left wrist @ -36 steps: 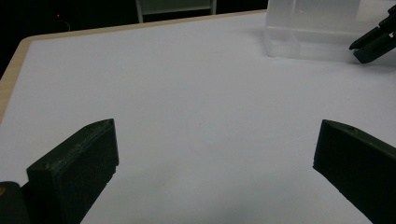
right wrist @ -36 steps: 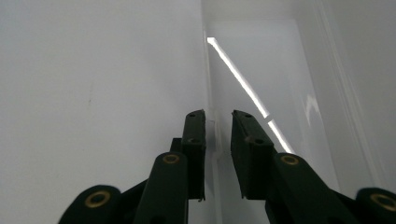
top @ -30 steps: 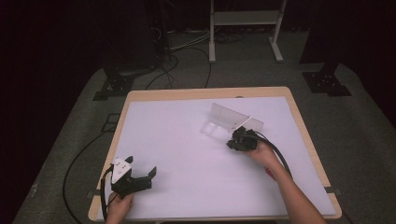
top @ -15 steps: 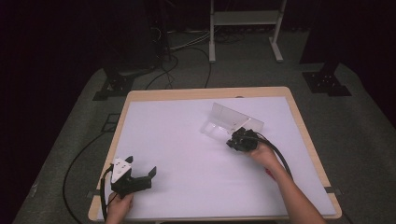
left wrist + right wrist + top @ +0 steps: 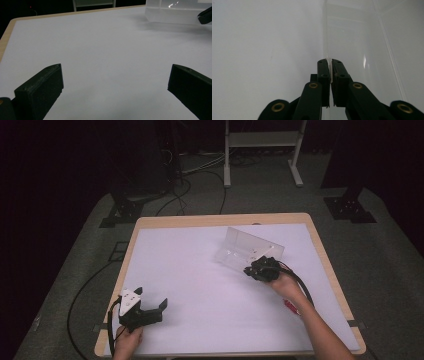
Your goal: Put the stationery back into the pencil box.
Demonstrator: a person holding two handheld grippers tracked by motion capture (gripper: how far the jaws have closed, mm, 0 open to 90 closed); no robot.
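Barely shifted since a second ago, the right gripper [image 5: 254,268] stays clamped on the near wall of a clear plastic box [image 5: 250,250] toward the tabletop's far right corner, while the left gripper [image 5: 150,301] rests wide open, empty, near the front left corner.

Clear plastic box [image 5: 248,251], black tongs [image 5: 255,270], white sheet [image 5: 200,280] on a tan-edged table [image 5: 220,220]

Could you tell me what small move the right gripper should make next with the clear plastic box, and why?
Probably a gentle lift or pull. The right gripper is shut on the near wall of the clear plastic box, which sits on the white table cover. The left gripper stands open, far off, so the right one must shift it alone.
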